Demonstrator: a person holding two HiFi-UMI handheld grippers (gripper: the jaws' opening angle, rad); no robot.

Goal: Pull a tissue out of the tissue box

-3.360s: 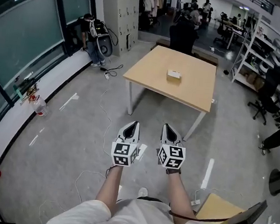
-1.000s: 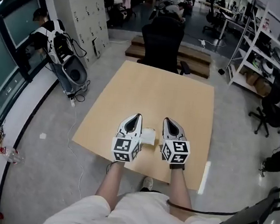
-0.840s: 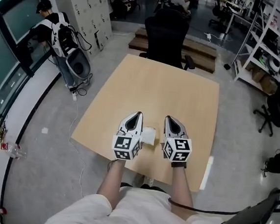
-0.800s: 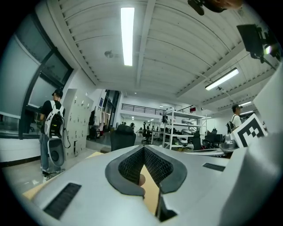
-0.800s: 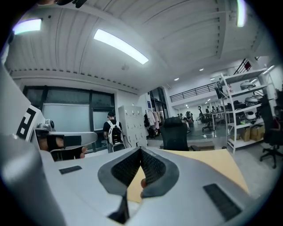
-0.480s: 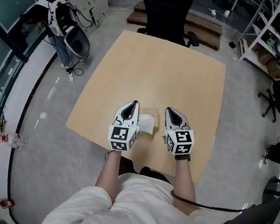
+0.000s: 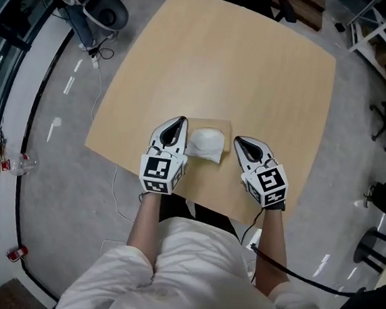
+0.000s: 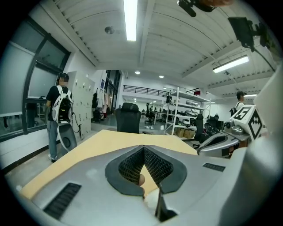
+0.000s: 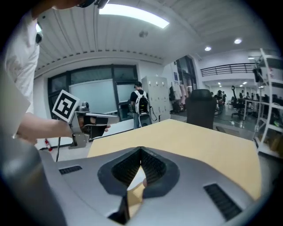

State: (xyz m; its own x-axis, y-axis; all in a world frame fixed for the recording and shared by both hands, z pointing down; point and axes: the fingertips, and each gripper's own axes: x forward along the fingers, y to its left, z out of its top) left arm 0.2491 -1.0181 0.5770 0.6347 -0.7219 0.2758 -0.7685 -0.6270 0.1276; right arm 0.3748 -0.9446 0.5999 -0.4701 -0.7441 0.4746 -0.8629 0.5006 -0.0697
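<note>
The tissue box (image 7: 213, 155) lies on the wooden table (image 7: 242, 67) near its front edge, a white tissue (image 7: 202, 140) bunched up on top. It sits between the two grippers, just right of the left gripper (image 7: 177, 122) and just left of the right gripper (image 7: 239, 142), touching neither. In the left gripper view the left gripper's (image 8: 143, 150) jaws meet at the tips and hold nothing. The right gripper's (image 9: 140, 152) jaws are likewise closed and empty, over bare tabletop.
</note>
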